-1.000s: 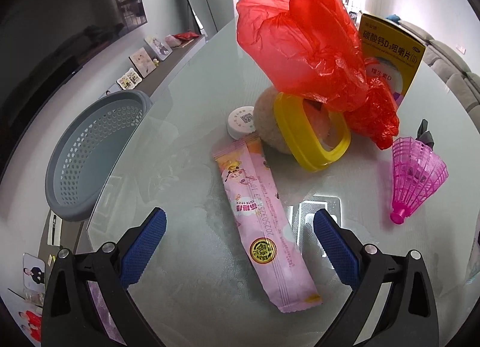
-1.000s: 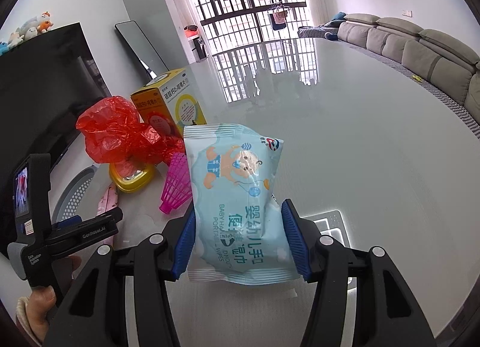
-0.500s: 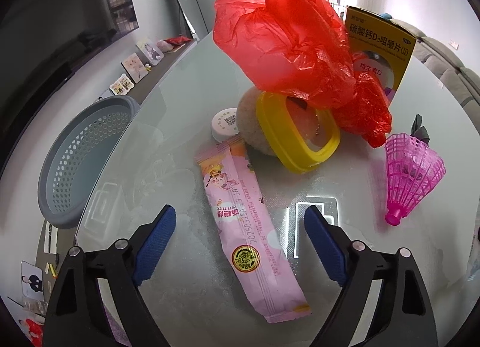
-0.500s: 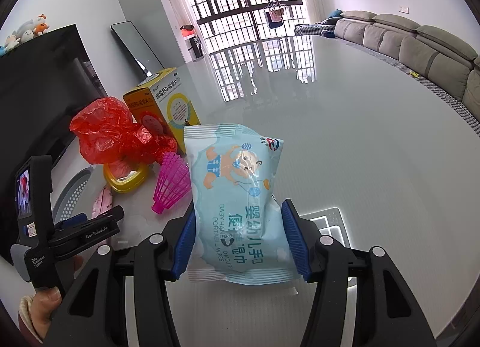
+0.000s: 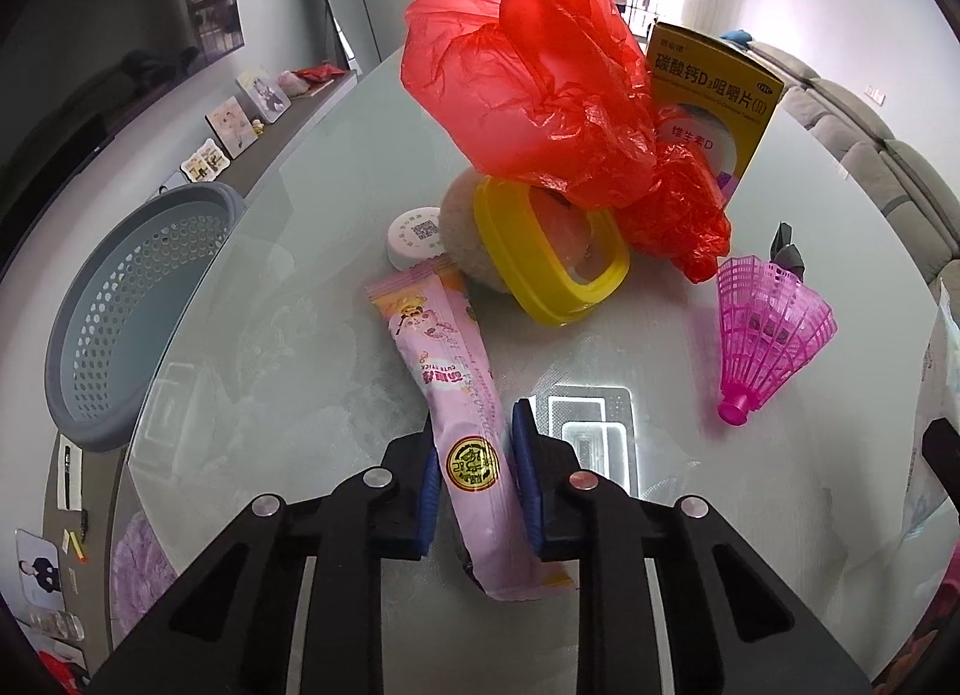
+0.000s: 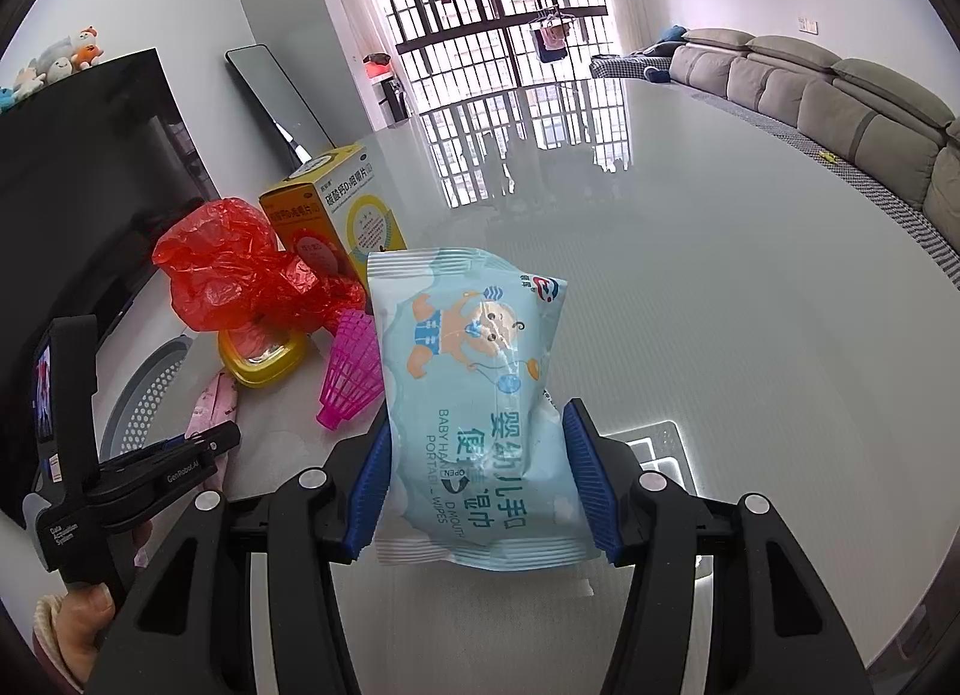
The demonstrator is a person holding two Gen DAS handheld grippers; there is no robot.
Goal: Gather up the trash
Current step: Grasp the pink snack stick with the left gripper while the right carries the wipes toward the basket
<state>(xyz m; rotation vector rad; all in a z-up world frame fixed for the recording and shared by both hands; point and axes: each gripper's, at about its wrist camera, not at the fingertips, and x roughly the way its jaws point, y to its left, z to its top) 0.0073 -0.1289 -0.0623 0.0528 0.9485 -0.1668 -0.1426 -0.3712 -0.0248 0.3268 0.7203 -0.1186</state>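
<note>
My left gripper (image 5: 471, 476) is shut on a long pink snack wrapper (image 5: 456, 389) that lies on the glass table (image 5: 288, 227); its blue pads press the wrapper's lower part from both sides. My right gripper (image 6: 474, 485) is shut on a light blue pack of baby wipes (image 6: 474, 395) and holds it above the table. A grey perforated basket (image 5: 132, 311) stands off the table's left edge; it also shows in the right wrist view (image 6: 147, 401). The left gripper also shows in the right wrist view (image 6: 204, 449).
Behind the wrapper lie a red plastic bag (image 5: 540, 95), a yellow container (image 5: 552, 257), a white round lid (image 5: 417, 236), a yellow medicine box (image 5: 714, 107) and a pink shuttlecock (image 5: 768, 335). A grey sofa (image 6: 840, 95) runs along the right.
My left gripper has moved forward over the pink wrapper and closed on it. My right gripper has kept hold of the wipes pack with little movement.
</note>
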